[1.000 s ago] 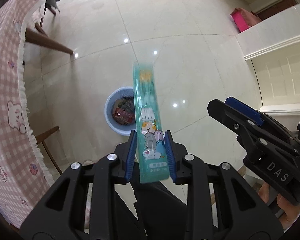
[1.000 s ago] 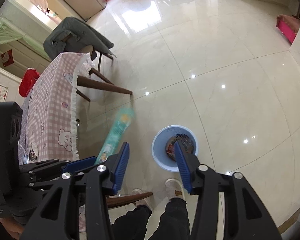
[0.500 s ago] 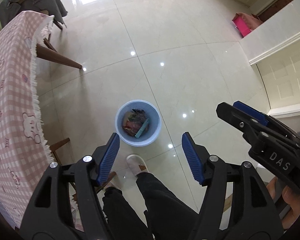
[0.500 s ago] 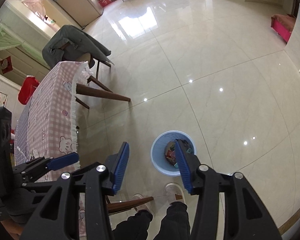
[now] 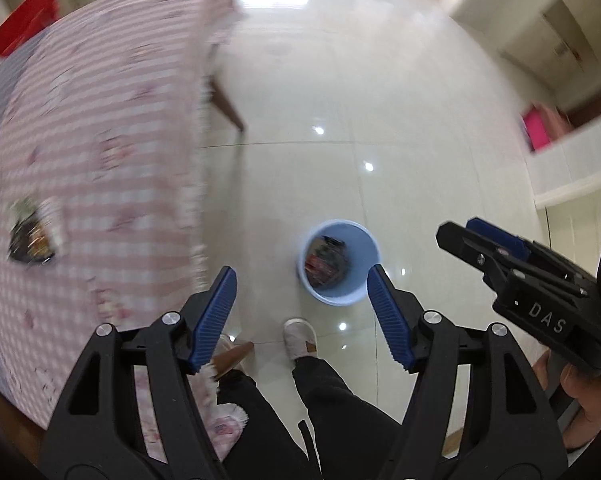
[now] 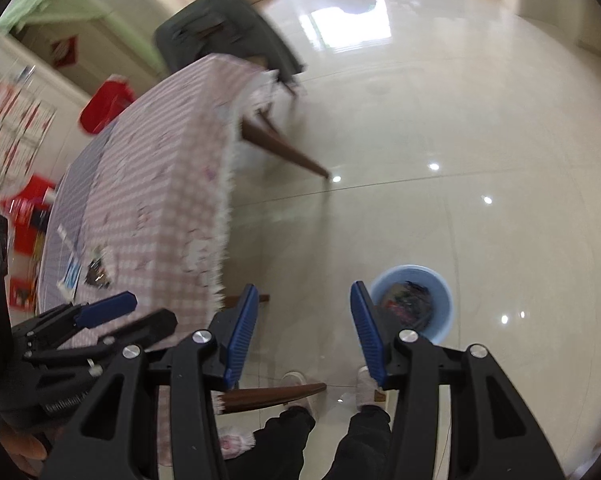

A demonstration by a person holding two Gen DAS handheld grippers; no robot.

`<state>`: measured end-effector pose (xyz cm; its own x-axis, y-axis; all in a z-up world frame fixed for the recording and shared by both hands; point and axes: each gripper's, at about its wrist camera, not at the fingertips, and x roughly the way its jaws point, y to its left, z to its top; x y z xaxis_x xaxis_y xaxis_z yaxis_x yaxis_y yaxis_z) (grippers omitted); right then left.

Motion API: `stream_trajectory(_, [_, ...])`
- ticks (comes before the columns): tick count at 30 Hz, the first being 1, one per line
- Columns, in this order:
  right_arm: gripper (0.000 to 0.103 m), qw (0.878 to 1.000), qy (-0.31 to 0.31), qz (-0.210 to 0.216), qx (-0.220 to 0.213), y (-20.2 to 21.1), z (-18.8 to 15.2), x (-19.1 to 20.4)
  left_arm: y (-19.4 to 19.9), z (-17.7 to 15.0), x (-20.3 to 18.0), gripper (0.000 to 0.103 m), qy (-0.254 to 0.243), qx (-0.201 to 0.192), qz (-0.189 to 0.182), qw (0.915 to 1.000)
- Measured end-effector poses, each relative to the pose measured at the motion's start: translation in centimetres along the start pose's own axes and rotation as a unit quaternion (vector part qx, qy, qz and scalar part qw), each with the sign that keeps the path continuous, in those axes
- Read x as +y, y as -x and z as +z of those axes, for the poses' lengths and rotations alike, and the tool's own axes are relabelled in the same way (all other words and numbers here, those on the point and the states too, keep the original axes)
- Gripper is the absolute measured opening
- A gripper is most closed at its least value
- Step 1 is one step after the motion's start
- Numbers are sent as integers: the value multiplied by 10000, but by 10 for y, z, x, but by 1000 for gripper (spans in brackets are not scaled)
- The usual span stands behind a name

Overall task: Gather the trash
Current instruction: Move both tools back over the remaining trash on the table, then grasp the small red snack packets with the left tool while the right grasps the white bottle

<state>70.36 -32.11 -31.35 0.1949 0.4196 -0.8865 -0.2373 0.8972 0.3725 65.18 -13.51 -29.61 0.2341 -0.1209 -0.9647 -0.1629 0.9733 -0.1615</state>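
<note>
Now both tools empty, left tool [image 5: 300, 312] jaws apart, blue bin [image 5: 338, 262] below

**Count of things in view**

One blue bin [image 5: 339, 263] on the floor, one desk [image 5: 100, 152] under a pink checked cloth, one dark wrapper [image 5: 32, 236] on it, two grippers, two white shoes, one draped chair [image 6: 224, 36].

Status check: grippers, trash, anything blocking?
Left hand-held gripper open, empty; right hand-held gripper open, empty. Wrappers in blue bin. Dark wrapper on table. Nothing blocking.
</note>
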Motion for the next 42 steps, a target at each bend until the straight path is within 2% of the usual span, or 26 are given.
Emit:
stream_trajectory(3, [48,9992,343,140,135,-18,3,46,12,-4,47,67,425,-143,92,9990])
stream_trajectory(5, [48,9981,540,215,214,-29,3,75,21,-7,92,67,894,-273,190,9954])
stream_trajectory(9, [48,9957,792,313,359,-51,1,122,31,-12,173,69,1755,-445,472,9823])
stream_trajectory(14, [48,9941,904,342,502,-77,-2,165,25,-18,254,69,2371,-471,709,9678])
stream_trajectory(17, [48,9937,912,316,568,-92,-4,186,13,-20,292,69,2624,-438,547,9624])
stream_trajectory(21, [48,9937,899,284,605,-108,-4,209,1,-18,310,69,2679,-466,317,9618])
stream_trajectory(25, [48,9937,915,264,599,-118,-2,229,-10,-11,319,67,2618,-460,247,9637])
stream_trajectory(26, [48,9936,927,259,593,-120,-2,234,-12,-9,318,55,2594,-456,229,9644])
stream_trajectory(28, [48,9935,959,233,568,-124,0,242,-13,-7,320,44,2490,-483,133,9672])
stream_trajectory(29, [48,9935,973,216,557,-125,1,245,-13,-6,319,31,2384,-508,90,9698])
stream_trajectory(31, [48,9933,994,184,554,-131,3,253,-12,-5,319,24,2210,-540,76,9738])
stream_trajectory(32, [48,9933,998,174,550,-134,4,256,-10,-4,320,17,2152,-560,-13,9750])
stream_trajectory(35, [48,9924,1083,147,557,-143,7,270,-2,-10,325,11,2130,-600,-255,9749])
stream_trajectory(40, [48,9891,1351,53,580,-163,10,295,17,-21,336,8,2108,-700,-310,9745])
stream_trajectory(42, [48,9860,1550,-186,590,-175,10,305,25,-27,342,7,2171,-759,-264,9728])
